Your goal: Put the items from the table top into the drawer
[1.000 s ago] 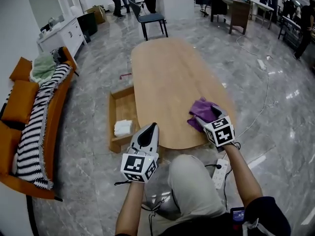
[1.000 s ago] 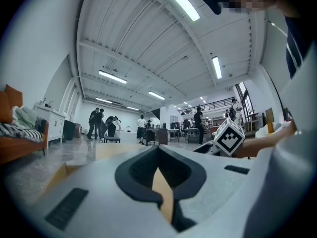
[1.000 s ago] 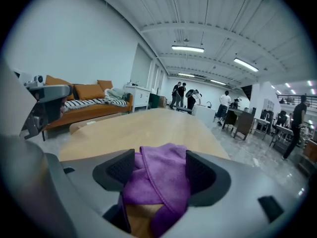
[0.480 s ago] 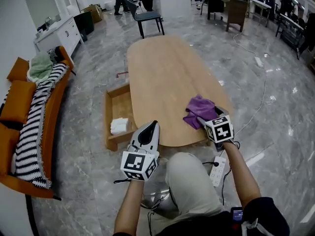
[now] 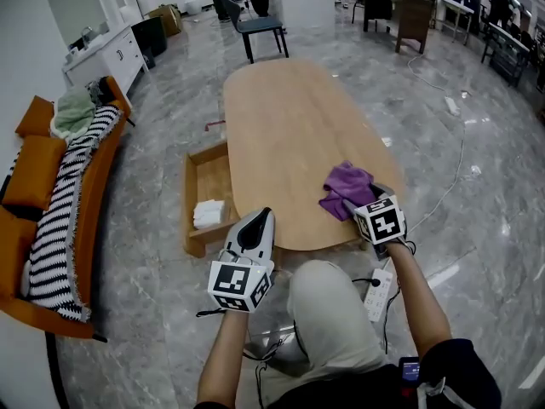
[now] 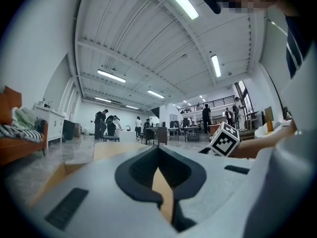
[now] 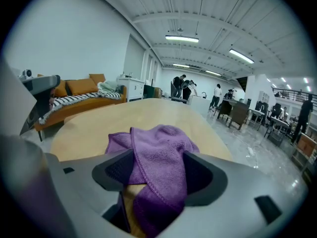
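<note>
Toward the frame's lower right, a purple cloth lies rumpled on the oval wooden tabletop, between the jaws of the right tool, which have just been opening and stand released. Lower centre, the left tool hangs clenched, empty. An open drawer sits left; marble floor, orange sofa beyond.

Left claw level, jaws together; right claw tilted down, jaws just opened astride cloth.

Left gripper and right gripper: pale grey shells, black pads, black-and-white marker cubes. Wearer: dark short-sleeved top, light grey trousers.
</note>
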Demonstrator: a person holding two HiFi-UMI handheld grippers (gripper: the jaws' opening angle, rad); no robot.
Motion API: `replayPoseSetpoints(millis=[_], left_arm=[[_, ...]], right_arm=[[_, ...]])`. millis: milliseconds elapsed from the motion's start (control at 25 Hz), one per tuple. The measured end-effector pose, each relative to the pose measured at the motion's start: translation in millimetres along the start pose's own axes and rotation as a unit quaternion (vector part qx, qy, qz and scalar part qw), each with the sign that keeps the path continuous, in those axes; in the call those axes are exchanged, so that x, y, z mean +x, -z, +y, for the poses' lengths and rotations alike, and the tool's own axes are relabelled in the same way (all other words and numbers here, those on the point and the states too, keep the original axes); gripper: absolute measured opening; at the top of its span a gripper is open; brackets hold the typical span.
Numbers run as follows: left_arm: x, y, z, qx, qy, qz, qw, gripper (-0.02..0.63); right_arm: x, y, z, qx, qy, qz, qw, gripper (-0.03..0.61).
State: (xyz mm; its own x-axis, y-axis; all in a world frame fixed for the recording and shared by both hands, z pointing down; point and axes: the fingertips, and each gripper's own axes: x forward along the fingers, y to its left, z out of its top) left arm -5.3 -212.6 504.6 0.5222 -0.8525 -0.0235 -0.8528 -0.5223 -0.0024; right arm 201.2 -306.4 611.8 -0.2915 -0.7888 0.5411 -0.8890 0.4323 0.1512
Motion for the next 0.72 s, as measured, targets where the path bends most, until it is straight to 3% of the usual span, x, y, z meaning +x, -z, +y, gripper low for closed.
replayPoseSetpoints(millis=[160, 440, 720], left_arm=[[-0.6, -1.1, 0.2, 0.002, -0.001, -0.001, 1.0, 0.005], [-1.8, -0.6, 0.7, -0.001, -0.004, -0.002, 1.0, 0.005], [-4.2, -2.9, 5.1, 0.001, -0.009, -0.004, 0.9999, 0.005]], right_arm=[[0.5, 1.3, -1.1, -0.026, 0.02, 0.004, 0.999, 0.182], [-1.2, -0.1, 1.3, -0.045, 0.013, -0.002, 0.999, 0.111], [-0.4, -4.4, 5.7, -0.052, 0.012, -0.003, 0.999, 0.1]])
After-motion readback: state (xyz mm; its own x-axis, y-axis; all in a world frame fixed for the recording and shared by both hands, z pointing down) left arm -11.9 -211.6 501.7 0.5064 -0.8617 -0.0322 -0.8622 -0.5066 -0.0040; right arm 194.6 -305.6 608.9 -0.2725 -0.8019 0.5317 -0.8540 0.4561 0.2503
